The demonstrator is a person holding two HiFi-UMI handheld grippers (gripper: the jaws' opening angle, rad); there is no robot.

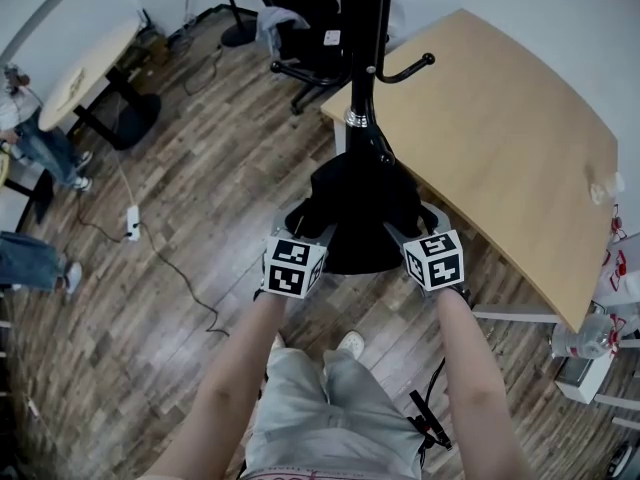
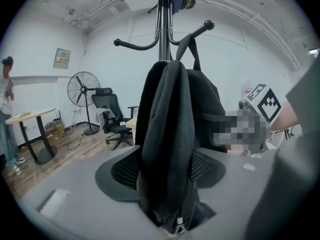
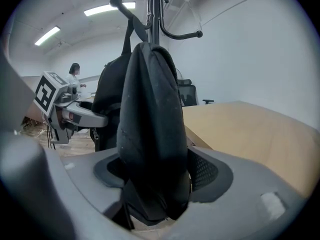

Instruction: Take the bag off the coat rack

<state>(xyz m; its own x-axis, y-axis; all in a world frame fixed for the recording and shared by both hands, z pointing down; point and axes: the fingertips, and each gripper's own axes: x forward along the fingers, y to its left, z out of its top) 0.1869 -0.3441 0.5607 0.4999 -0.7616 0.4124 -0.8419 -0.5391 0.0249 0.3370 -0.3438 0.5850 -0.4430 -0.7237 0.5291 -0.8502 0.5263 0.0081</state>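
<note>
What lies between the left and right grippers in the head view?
In the head view, the black bag, hanging on the coat rack, fills the stretch between left gripper and right gripper; each gripper view shows it between that gripper's jaws.

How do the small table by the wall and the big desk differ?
The small pale table has a rounded top on black legs; the big light wooden desk is much larger, with a curved edge. The table stands away from the black coat rack; the desk is right beside it. Both tops are pale.
</note>
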